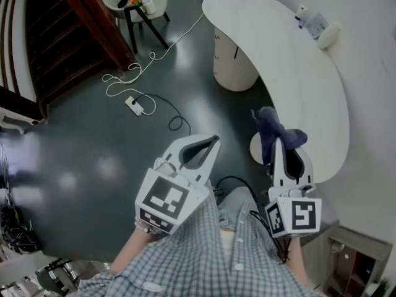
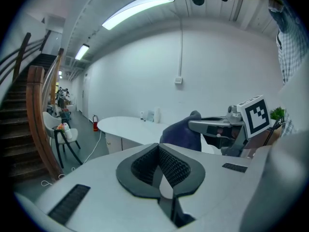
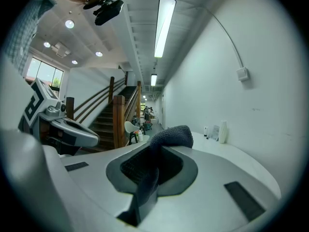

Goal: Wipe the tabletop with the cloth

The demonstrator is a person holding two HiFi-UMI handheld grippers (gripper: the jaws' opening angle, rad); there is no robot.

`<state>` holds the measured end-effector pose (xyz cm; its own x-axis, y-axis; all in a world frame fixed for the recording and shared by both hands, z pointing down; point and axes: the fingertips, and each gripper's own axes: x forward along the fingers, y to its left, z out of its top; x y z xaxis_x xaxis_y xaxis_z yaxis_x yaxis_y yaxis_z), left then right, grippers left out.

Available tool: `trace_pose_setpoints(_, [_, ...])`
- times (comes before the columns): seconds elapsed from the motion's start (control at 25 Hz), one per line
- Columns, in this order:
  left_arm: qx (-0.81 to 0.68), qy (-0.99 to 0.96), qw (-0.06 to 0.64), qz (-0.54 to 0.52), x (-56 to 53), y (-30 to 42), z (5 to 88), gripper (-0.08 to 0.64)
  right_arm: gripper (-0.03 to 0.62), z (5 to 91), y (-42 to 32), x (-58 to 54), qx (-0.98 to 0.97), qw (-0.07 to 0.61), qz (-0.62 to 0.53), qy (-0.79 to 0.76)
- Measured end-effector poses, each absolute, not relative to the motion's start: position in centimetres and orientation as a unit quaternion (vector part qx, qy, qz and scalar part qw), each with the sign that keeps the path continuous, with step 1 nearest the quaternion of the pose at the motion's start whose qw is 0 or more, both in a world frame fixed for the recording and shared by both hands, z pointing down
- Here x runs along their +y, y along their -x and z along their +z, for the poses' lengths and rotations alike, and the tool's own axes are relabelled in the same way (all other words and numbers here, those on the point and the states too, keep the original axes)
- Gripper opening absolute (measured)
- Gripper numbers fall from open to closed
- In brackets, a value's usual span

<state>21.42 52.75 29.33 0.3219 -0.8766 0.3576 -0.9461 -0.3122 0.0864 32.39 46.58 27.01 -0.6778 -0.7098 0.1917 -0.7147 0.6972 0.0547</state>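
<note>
My right gripper (image 1: 279, 142) is shut on a dark blue cloth (image 1: 274, 127), which bunches up past its tips just above the near edge of the white curved tabletop (image 1: 297, 73). In the right gripper view the cloth (image 3: 171, 136) runs pinched between the pads and bulges over the right gripper (image 3: 157, 153). My left gripper (image 1: 214, 140) hangs over the dark floor to the left of the table, shut with nothing in it. The left gripper (image 2: 158, 151) shows its ribbed pads pressed together. Beyond it are the cloth (image 2: 180, 134), the right gripper (image 2: 205, 126) and the tabletop (image 2: 123, 125).
A white bottle and small items (image 1: 317, 25) stand at the table's far end. The table rests on a ribbed round pedestal (image 1: 234, 67). On the floor lie a power strip (image 1: 135, 106) and cables. A chair (image 1: 133, 2) and a wooden staircase (image 1: 68, 36) are at the far left.
</note>
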Motion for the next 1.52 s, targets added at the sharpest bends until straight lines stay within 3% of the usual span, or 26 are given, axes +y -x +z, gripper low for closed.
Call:
trace_pose_setpoints(0.64, [-0.614,-0.767,0.136,0.128,50.0,-16.3,29.5,0.005,0.023,27.4,-28.2,42.8,-0.929,0.106,0.008,-0.354])
trace_pose_setpoints(1.52, [-0.693,-0.697,0.156,0.099,33.2,-5.3,28.8,0.005,0.023,28.6,-16.5,23.8,-0.959,0.126,0.015,-0.253])
